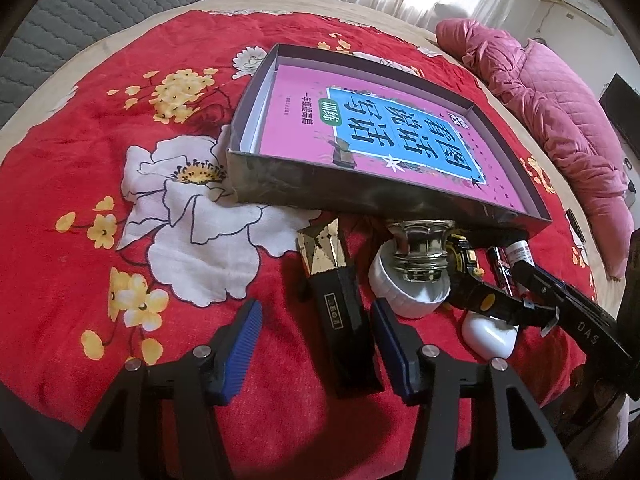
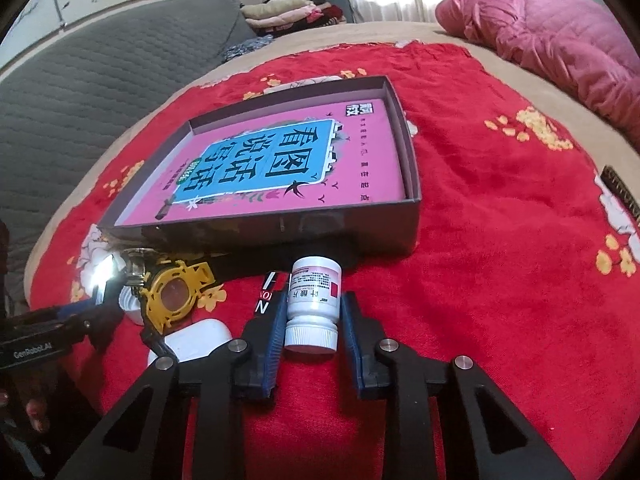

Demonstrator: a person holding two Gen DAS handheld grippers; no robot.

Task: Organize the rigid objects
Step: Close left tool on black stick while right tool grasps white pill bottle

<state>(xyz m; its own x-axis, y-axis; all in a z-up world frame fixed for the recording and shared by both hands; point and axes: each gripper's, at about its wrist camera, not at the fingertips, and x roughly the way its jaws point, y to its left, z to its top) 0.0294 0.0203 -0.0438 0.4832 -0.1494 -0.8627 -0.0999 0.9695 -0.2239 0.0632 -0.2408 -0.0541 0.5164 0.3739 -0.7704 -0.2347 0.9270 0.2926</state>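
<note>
Right wrist view: right gripper (image 2: 311, 322) jaws nearly shut around white pill bottle (image 2: 314, 306), contact unclear | left gripper (image 1: 316, 348) jaws half open beside black-gold box (image 1: 340, 300), empty | tray (image 2: 280, 232) at 12 o'clock holds only pink book (image 2: 280, 160) | loose items on bed remain, progress early

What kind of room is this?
Probably a bedroom: a bed under a red flowered blanket, a pink quilt bunched at its far edge, and folded clothes stacked behind.
</note>
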